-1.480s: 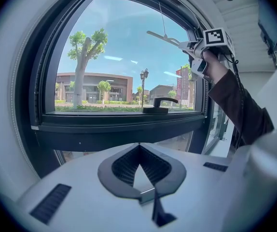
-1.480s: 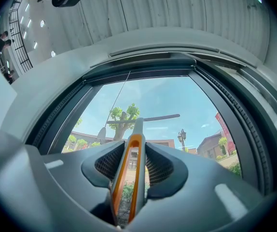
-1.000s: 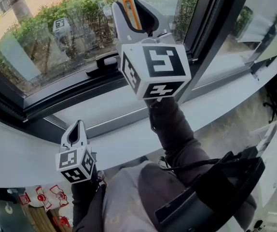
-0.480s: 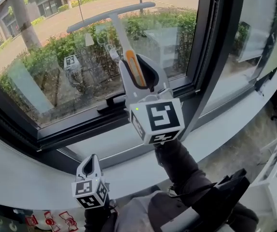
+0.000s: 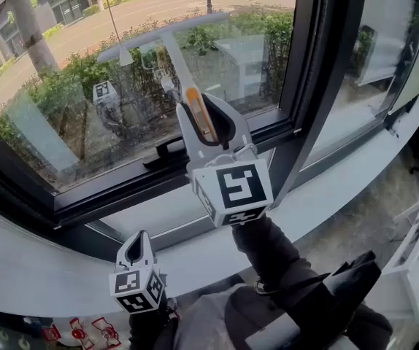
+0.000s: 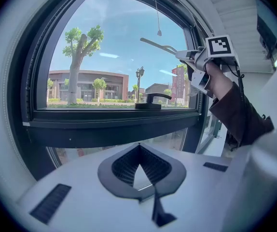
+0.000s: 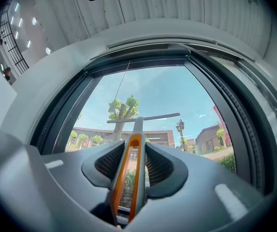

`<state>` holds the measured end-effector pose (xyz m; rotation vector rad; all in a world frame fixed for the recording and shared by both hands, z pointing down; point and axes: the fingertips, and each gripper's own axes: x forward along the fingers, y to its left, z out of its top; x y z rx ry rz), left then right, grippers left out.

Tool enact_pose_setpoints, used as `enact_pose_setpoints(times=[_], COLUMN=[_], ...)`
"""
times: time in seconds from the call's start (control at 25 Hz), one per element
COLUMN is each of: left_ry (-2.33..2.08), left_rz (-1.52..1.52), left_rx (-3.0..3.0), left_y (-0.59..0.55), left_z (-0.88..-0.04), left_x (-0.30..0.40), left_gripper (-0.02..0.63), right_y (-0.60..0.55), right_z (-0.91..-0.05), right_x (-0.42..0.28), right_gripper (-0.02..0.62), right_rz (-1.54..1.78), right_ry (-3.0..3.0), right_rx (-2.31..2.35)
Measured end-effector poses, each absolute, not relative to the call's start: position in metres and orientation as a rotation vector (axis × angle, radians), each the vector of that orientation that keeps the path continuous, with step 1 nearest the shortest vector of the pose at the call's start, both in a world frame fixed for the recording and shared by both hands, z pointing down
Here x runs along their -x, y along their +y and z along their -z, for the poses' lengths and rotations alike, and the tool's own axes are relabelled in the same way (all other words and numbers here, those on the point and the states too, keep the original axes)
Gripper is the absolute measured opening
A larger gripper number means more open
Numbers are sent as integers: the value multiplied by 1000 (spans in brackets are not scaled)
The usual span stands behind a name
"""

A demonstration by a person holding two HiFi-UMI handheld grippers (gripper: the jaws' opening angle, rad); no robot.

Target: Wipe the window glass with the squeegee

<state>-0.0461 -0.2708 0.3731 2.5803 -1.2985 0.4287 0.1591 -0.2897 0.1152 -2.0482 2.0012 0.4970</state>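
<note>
The right gripper (image 5: pixel 204 111) was held high near the middle of the head view, pointing toward 12 o'clock with a slight lean to 11. Its jaws were closed on the orange handle of the squeegee (image 5: pixel 176 57). Its marker cube (image 5: pixel 233 188) faced the camera. The right forearm (image 5: pixel 271 250), in a dark sleeve, stretched down from it toward 5 o'clock. The left gripper (image 5: pixel 139 240) sat low at about 7 o'clock, well apart from the right one and also pointing toward 12. Its jaws met at the tips with nothing between them. Only a little of the left sleeve (image 5: pixel 138 328) showed beneath its cube (image 5: pixel 136 290).
</note>
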Motion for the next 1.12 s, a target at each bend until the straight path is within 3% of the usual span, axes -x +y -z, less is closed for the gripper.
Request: enact_pose_setpoints(times=[1.12], left_ry=[-1260], left_rz=[-457], left_rx=[-2597], left_y=[-272], left_z=[-381], left_x=[42], left_gripper=[0], right_y=[-285], right_z=[-192], right_x=[-154], right_gripper=[130], right_rz=[-332], right_ry=[2052], right_rx=[2106])
